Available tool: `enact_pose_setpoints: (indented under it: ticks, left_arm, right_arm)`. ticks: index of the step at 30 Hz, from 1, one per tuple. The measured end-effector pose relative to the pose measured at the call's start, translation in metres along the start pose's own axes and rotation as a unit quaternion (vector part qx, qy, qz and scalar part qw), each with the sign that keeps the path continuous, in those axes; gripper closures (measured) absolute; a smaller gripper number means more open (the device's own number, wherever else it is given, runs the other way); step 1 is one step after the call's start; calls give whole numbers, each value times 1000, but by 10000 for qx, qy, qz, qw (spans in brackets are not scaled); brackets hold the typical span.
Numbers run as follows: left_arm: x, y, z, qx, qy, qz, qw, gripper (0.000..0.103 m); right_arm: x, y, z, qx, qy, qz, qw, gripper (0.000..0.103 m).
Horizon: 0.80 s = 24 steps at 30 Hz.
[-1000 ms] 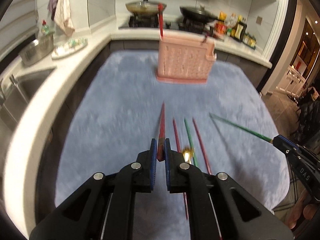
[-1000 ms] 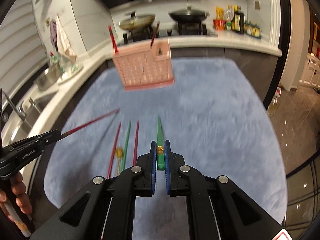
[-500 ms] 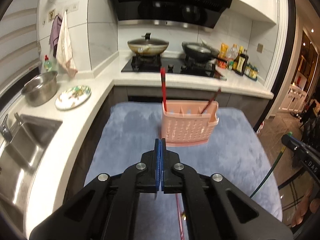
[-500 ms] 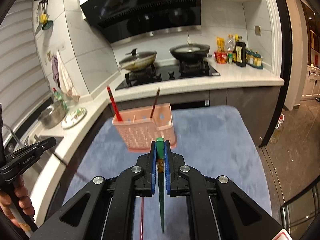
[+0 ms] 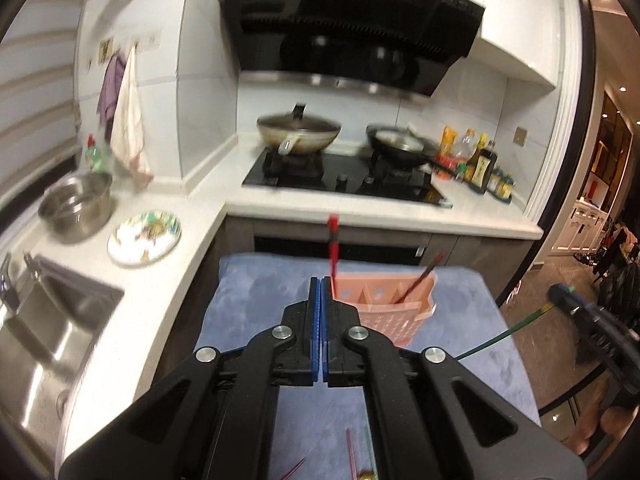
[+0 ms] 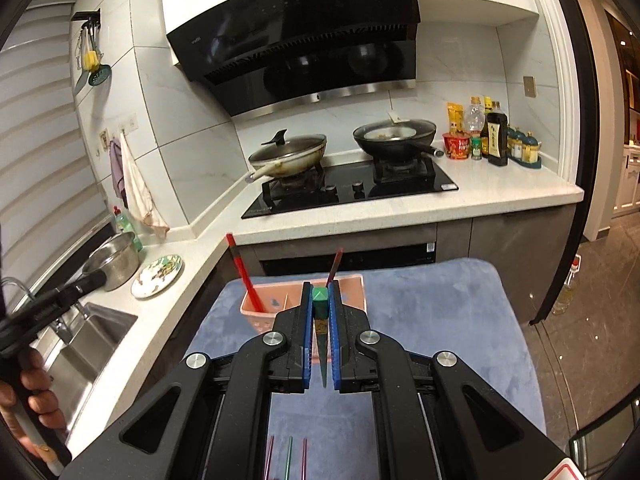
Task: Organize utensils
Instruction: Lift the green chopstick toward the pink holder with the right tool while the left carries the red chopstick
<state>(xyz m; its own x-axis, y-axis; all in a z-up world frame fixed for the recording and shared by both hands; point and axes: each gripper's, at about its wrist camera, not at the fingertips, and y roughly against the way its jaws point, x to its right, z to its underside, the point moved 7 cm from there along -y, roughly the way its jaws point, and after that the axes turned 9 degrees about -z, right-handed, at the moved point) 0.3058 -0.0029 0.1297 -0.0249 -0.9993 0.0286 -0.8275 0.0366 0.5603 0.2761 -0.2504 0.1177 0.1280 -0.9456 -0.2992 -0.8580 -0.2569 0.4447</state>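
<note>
With the right tongs (image 6: 320,300) clamped on the green chopstick (image 6: 321,322) and the left tongs (image 5: 321,292) pressed narrow, contents hidden, keep each stick upright over the pink basket (image 6: 354,292) at the desk's far edge before releasing.

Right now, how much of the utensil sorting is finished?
Done: two chopsticks stand in the pink basket. In hand: the right hand-held gripper grips a green chopstick; the left hand-held gripper is shut, contents hidden. Left: three chopsticks on the blue mat.
</note>
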Motion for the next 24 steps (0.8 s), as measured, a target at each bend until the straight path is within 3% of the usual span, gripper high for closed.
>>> enact_pose_setpoints:
  ticks: [8,15,18,20,24]
  left_arm:
    - [-50,-12,111,-796,7,-197,9966,101]
    - [-78,-9,210,-1514,23,-248,9882,96]
    - [-89,-5,240,-1692,9,-289,9852,84]
    - [-94,-3,257,-1796,-40,-284,9833,70]
    - [-105,1,292,-1992,-218,-313,9792,68]
  right_arm:
    - [11,24,46,-191,-139,177,9996,96]
    - [4,39,88,-418,-256,222,9986,96]
    - [-3,47,96,-424,-295,218,9984,96]
    - [-10,54,100,-408,-279,212,9986,96]
    - [-25,69,103,-347,-257,206,9989,96]
